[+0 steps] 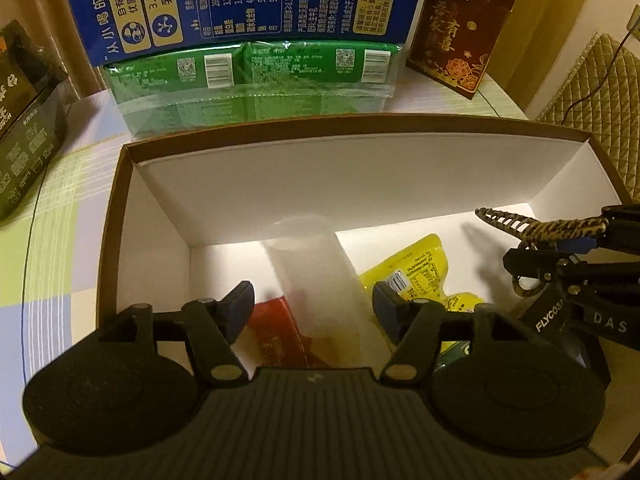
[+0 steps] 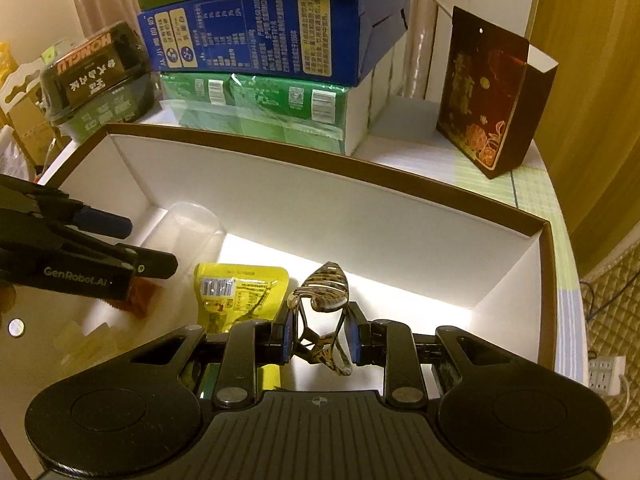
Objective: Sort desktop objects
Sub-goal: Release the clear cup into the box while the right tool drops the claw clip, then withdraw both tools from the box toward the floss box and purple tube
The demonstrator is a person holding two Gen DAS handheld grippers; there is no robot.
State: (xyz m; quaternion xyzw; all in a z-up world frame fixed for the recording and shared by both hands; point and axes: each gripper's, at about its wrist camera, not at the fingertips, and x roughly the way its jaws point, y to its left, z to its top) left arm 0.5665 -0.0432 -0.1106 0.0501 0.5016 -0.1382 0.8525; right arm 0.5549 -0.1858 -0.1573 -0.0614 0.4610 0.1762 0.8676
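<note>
A brown-rimmed white box (image 1: 280, 184) (image 2: 360, 216) holds a clear plastic cup (image 1: 316, 280) (image 2: 192, 224) lying on its side, a yellow snack pouch (image 1: 416, 272) (image 2: 240, 292) and a red packet (image 1: 280, 332) (image 2: 138, 296). My left gripper (image 1: 314, 312) is open, its jaws on either side of the cup; it shows at the left in the right wrist view (image 2: 148, 248). My right gripper (image 2: 320, 340) is shut on a tortoiseshell hair claw clip (image 2: 324, 300), held above the box floor at its right part; clip and gripper show in the left wrist view (image 1: 540, 226).
Behind the box stand green packs (image 1: 256, 80) (image 2: 260, 100) under a blue milk carton (image 1: 240, 0) (image 2: 260, 36). A dark red gift bag (image 1: 456, 32) (image 2: 492, 96) stands at back right, a dark carton (image 1: 24, 120) (image 2: 96, 76) at left. The tablecloth (image 1: 60, 216) is checked.
</note>
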